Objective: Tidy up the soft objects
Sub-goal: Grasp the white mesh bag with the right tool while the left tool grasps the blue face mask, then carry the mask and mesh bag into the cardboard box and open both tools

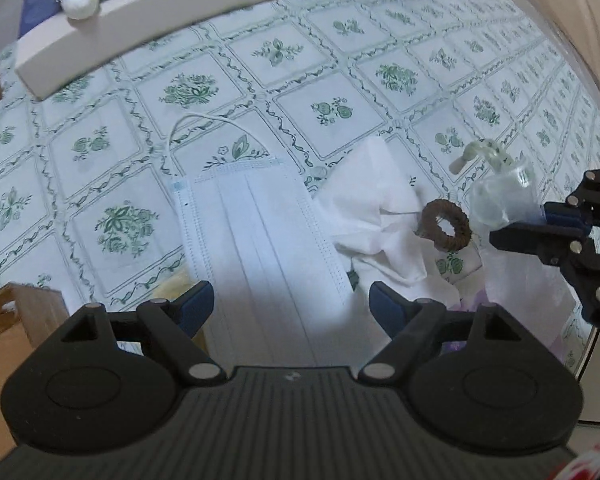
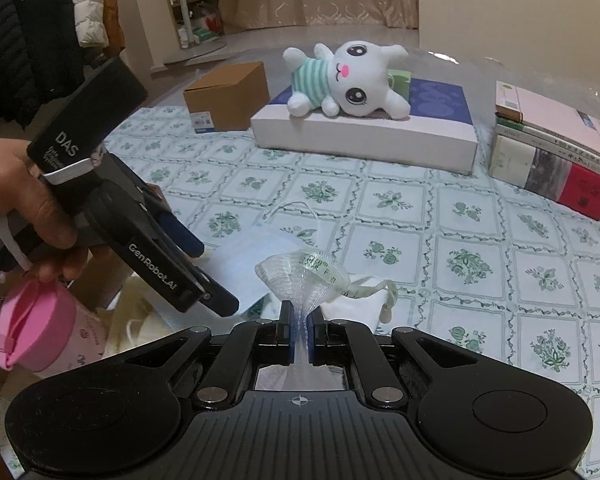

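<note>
A white face mask [image 1: 256,224] lies flat on the green-patterned tablecloth [image 1: 332,76], directly ahead of my open left gripper [image 1: 291,300], which hovers over its near end. A crumpled white tissue [image 1: 372,216] lies to its right, with a brown hair ring [image 1: 446,226] on it. My right gripper [image 2: 299,334] is shut on a clear mesh pouch [image 2: 304,272] with a green-printed strap; it also shows in the left wrist view [image 1: 500,196]. A white plush bunny [image 2: 348,80] in a striped shirt lies on a flat white box [image 2: 364,136].
A cardboard box [image 2: 228,96] stands at the back left. Stacked books [image 2: 556,160] stand at the back right. A pink-lidded cup [image 2: 40,332] stands at the near left. A second cardboard box [image 1: 12,336] is at my left.
</note>
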Demonstrator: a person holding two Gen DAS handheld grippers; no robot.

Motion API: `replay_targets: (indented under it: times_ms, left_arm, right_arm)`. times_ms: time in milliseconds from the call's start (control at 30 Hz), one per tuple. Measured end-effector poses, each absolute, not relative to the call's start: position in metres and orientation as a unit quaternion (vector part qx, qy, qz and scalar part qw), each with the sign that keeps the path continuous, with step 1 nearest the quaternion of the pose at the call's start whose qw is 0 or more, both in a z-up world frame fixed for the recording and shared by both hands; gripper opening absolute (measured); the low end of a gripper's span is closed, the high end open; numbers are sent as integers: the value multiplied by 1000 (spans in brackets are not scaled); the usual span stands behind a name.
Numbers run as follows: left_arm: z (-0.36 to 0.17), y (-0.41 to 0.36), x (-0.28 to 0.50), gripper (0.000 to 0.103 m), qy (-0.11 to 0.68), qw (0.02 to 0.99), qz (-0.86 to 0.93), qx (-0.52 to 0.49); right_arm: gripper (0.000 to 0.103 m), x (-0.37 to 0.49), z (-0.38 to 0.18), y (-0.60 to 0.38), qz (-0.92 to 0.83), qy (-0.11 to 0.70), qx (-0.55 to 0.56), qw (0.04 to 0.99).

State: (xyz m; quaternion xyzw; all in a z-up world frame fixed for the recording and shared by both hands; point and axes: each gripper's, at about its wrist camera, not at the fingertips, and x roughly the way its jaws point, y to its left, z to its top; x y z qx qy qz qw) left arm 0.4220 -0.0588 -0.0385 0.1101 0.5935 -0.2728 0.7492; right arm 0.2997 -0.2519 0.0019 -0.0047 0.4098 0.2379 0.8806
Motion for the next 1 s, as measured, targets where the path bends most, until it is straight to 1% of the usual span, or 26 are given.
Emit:
replay_targets:
  times_ms: [33,67,100,133,200,300,333,400,500,700,1000]
  left_arm:
    - [-40,-61,424,73,593,750,-268,118]
    - [-41,-62,425,61,593,750,-263,126]
    - [-43,-62,427,47,595,750,-259,129]
    - [-44,-62,428,40,597,749,-257,130]
    - [-45,-62,428,21,598,749,-254,130]
    - [-44,-56,425,9,595,753,-256,118]
    - [-41,-52,424,9,592,757,-254,108]
    - [-32,-46,424,4,585,766,-253,87]
    - [-13,-34,421,2,570,780,-251,60]
    - [35,-15,407,1,534,807,-251,19]
    - [109,1,361,1,477,845,-242,10]
  right_arm:
    - [6,300,1,-253,237,410,-6,881]
    - [6,300,0,-254,236,409,-6,881]
    - [6,300,0,-254,236,410,-5,881]
    - [6,300,-1,-255,236,410,-5,881]
    - [6,299,-1,-257,236,409,-3,881]
    - [6,298,2,-261,234,406,3,884]
    - [6,297,3,-262,232,405,3,884]
    - [6,295,5,-264,231,405,4,885]
    - [6,289,9,-266,228,402,6,887]
    - [6,276,30,-265,224,389,19,893]
    - [6,243,79,-259,225,353,35,907]
